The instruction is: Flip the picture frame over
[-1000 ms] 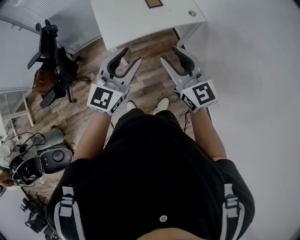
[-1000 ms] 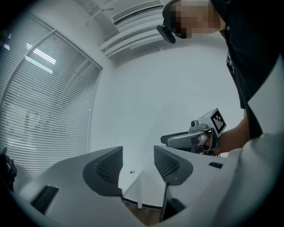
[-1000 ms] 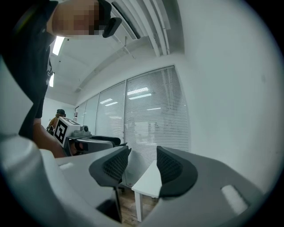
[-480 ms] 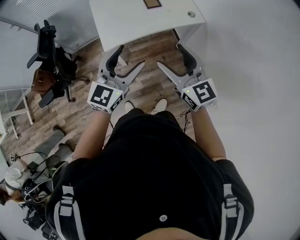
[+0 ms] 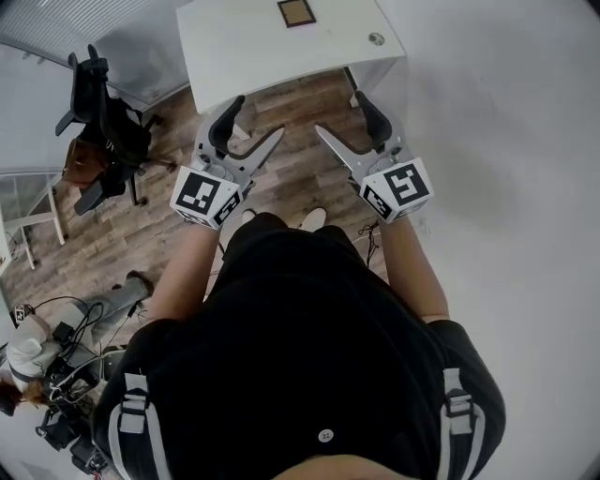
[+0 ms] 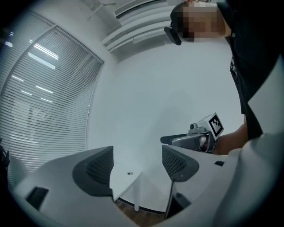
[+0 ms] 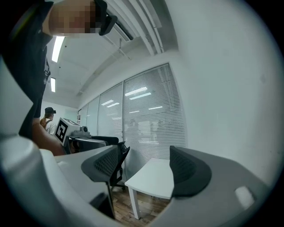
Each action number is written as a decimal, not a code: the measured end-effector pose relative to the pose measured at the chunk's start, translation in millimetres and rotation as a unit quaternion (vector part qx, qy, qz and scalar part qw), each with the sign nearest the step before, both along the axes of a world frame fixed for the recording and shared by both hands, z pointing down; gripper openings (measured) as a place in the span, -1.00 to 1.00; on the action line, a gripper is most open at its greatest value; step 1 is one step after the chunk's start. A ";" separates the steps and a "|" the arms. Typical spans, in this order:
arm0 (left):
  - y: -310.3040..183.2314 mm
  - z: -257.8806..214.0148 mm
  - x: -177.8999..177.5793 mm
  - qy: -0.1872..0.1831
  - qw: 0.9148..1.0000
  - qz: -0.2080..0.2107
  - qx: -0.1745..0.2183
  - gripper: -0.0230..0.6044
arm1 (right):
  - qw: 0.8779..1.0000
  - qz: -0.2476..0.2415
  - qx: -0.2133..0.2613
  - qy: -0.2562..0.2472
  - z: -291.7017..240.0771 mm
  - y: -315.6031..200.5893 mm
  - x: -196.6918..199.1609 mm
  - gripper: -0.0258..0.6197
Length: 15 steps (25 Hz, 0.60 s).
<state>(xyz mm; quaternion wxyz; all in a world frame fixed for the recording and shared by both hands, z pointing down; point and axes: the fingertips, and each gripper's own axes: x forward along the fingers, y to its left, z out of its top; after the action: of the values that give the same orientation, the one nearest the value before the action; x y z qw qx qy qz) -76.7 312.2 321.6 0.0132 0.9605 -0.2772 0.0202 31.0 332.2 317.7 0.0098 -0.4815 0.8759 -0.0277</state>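
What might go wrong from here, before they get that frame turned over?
1. The frame lies flat, far across the table. The jaws might push it away instead of gripping it.
2. The left gripper and right gripper have just been opening, with nothing between them, and are short of the table. A long reach could bump its near edge.

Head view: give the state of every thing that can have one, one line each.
left gripper: open, jaws just opened, nothing between them.
right gripper: open, jaws just opened, nothing between them.
picture frame: lying flat on the white table, not touched.
office chair: upright, nobody seated.
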 end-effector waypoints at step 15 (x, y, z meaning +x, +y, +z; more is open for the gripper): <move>-62.8 9.0 44.9 -0.003 1.000 -0.028 -0.004 0.13 | 1.000 -0.016 -0.003 0.008 8.4 -62.4 46.3 0.21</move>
<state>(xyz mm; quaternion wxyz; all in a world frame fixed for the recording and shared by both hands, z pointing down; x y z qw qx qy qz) -31.8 249.4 330.6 0.0163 0.9522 -0.3042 0.0239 77.2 269.8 326.1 0.0009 -0.4677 0.8835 -0.0265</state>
